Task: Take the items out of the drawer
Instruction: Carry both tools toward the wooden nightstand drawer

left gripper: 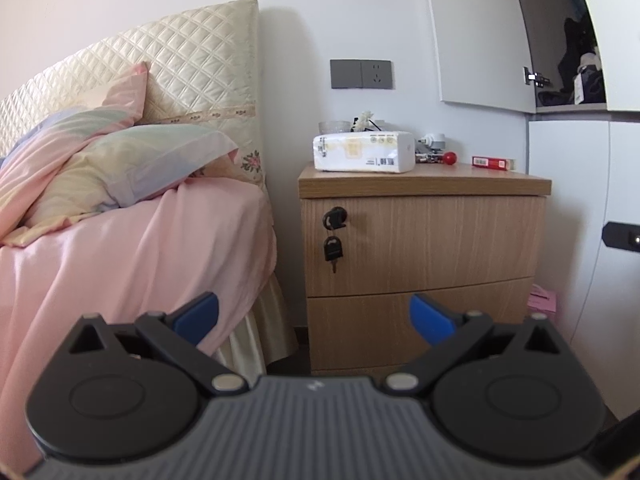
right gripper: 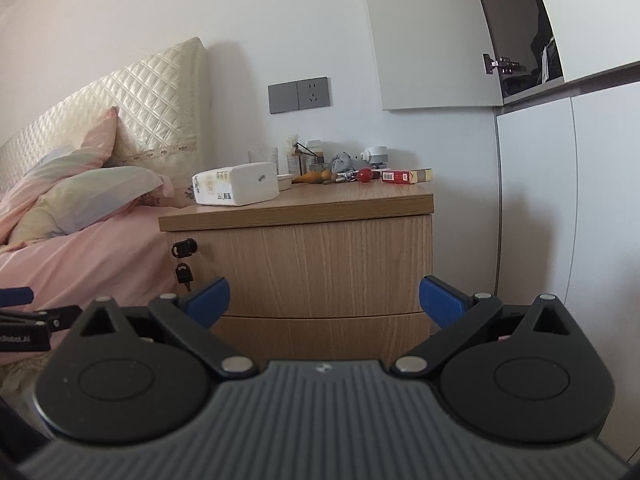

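Left wrist view shows the left gripper (left gripper: 314, 316) at the bottom centre of the frame, its blue-tipped fingers spread wide with nothing between them. Past them stands the light wooden bedside cabinet (left gripper: 420, 248), still well apart from the tool. Its upper drawer front (left gripper: 432, 240) and lower drawer front (left gripper: 400, 328) are both shut and flush, so whatever is to be taken out is hidden inside. Neither front has a handle that I can see.

A black lock with a key in it (left gripper: 335, 217) sits at the upper left of the top drawer, and a second black key (left gripper: 333, 249) dangles below it. From the right wrist view, the right gripper (right gripper: 324, 300) is likewise wide and empty, aimed at the seam between the two drawers.

The likeliest trouble is grip: with smooth curved fronts, the fingers may slip off an edge instead of pulling. If the top drawer is locked, tugging could drag the whole cabinet or bend the key. A jolt could also shift the clutter on top, namely the white tissue pack (left gripper: 363, 151), the small red ball (left gripper: 451, 157) and the red flat box (left gripper: 493, 162) near the right edge. The pink bedsheet (left gripper: 140, 248) hangs just beside the cabinet and might snag the left tool.
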The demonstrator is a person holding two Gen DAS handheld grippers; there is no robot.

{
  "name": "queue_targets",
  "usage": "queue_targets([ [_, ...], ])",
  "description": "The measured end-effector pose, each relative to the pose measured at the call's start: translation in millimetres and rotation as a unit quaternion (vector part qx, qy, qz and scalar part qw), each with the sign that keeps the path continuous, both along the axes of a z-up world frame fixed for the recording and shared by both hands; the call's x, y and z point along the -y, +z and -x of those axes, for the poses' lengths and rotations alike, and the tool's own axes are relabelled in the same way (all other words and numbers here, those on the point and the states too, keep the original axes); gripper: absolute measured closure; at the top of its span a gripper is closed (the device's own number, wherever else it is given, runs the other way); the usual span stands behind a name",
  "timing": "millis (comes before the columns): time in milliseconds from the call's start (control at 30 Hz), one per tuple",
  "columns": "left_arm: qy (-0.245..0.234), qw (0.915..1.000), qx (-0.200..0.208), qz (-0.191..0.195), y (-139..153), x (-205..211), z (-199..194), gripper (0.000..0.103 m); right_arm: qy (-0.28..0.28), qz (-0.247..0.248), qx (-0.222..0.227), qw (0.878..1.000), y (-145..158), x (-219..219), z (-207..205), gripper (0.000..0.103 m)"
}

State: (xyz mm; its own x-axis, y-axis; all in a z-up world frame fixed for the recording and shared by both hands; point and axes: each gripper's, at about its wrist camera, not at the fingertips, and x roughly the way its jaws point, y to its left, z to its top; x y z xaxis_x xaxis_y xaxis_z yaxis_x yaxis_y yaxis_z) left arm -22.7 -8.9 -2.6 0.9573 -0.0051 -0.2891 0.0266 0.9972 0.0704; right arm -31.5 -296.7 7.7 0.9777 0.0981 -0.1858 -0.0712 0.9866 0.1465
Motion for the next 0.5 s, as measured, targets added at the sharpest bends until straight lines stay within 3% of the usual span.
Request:
queue_targets([
  [267,-0.006,0.9999,0.007,-0.008,-2.2,3.5,6.6,0.0,0.015,-0.031,-0.01,0.999,22.6,11.8,-8.4,0.0],
  [500,-0.012,0.9999,-0.01,0.007,6.9,4.1,-8.2,0.0,0.03,-0.043,0.017,0.998,16.8,15.7,-28.8,0.0],
])
